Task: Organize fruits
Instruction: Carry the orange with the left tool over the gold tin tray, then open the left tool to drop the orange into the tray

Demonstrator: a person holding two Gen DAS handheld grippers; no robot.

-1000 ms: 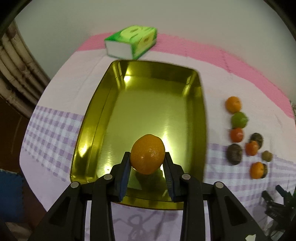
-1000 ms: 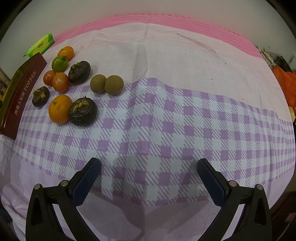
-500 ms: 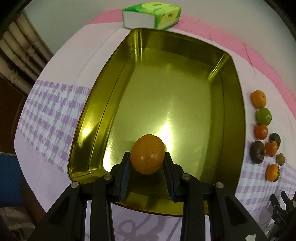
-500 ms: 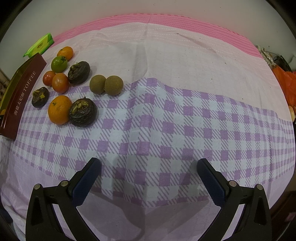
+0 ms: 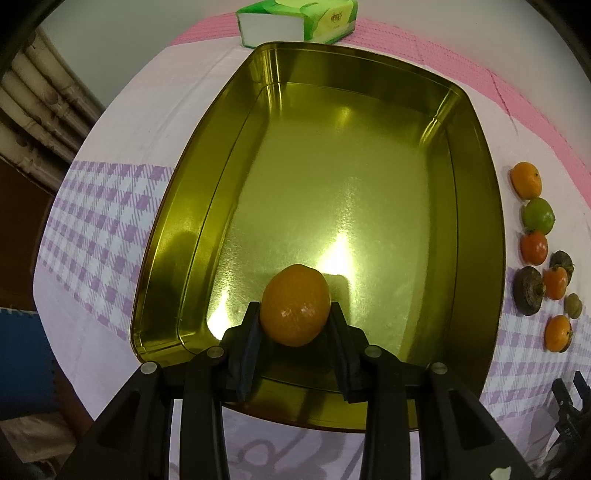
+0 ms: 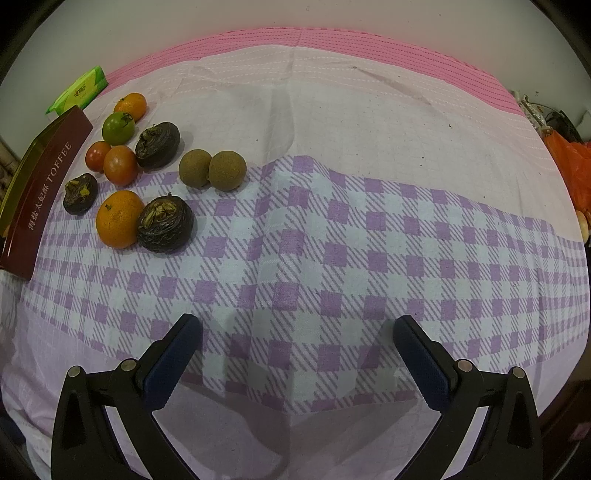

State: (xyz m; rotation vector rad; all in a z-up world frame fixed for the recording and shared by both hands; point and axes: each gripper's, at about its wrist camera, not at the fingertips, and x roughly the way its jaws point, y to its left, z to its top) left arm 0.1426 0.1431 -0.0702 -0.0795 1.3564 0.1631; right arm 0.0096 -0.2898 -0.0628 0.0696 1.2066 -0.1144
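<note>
My left tongs (image 5: 295,325) squeeze a round orange mandarin (image 5: 295,304) by its sides, above the shiny gold metal tray (image 5: 476,206). It looks light, smooth and a bit squashy, so I think a gentle hold is best. My right tongs (image 6: 297,341) are wide open, holding nothing.

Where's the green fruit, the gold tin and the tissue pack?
green fruit (image 6: 118,128), right wrist view, middle of its skin
gold tin (image 5: 332,177), left wrist view, bare floor
tissue pack (image 5: 295,20), left wrist view, top face

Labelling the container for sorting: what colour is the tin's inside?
Shiny gold tin; clearest in the left wrist view.
</note>
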